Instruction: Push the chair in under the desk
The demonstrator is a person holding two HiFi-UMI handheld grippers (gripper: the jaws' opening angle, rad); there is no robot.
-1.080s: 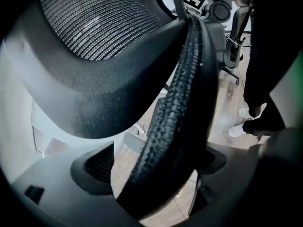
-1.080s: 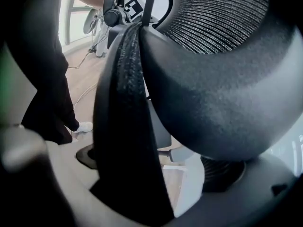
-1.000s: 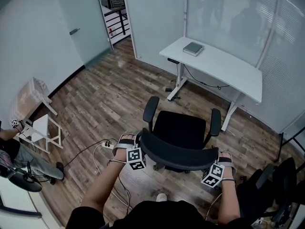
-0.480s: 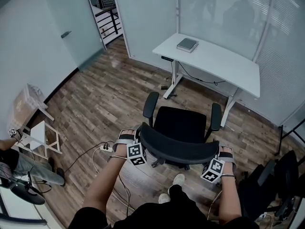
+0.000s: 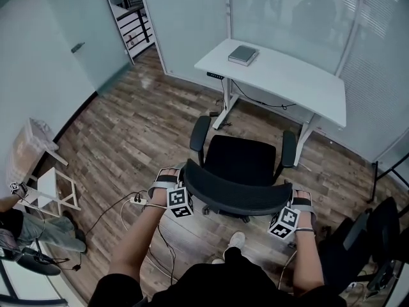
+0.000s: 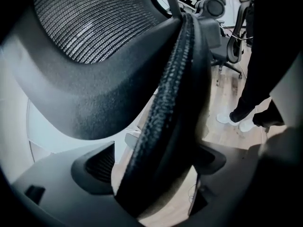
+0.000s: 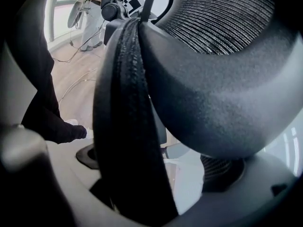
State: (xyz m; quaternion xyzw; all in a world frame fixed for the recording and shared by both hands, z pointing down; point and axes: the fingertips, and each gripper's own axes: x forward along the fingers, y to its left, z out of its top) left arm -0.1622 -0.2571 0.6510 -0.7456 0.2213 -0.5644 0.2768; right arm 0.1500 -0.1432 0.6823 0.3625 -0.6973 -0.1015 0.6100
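So, left hand-held gripper (image 5: 184, 194) and right hand-held gripper (image 5: 286, 211) each clamp the backrest (image 5: 233, 196) of the chair (image 5: 241, 162) — it sits near the surface (image 5: 300, 88), not under it. Push unevenly and it could swivel — an armrest (image 5: 289, 147) clips a leg (image 5: 308, 136).

A white stool (image 5: 48, 183) and a power strip (image 5: 137, 201) sit on wooden floor (image 5: 147, 126).

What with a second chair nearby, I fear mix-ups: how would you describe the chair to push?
Find the white desk by the glass wall. Just before it stands a black office chair with armrests, seat facing the desk. Unlike the dark chair at the right edge, its backrest is clamped by the left hand-held gripper and the right hand-held gripper.
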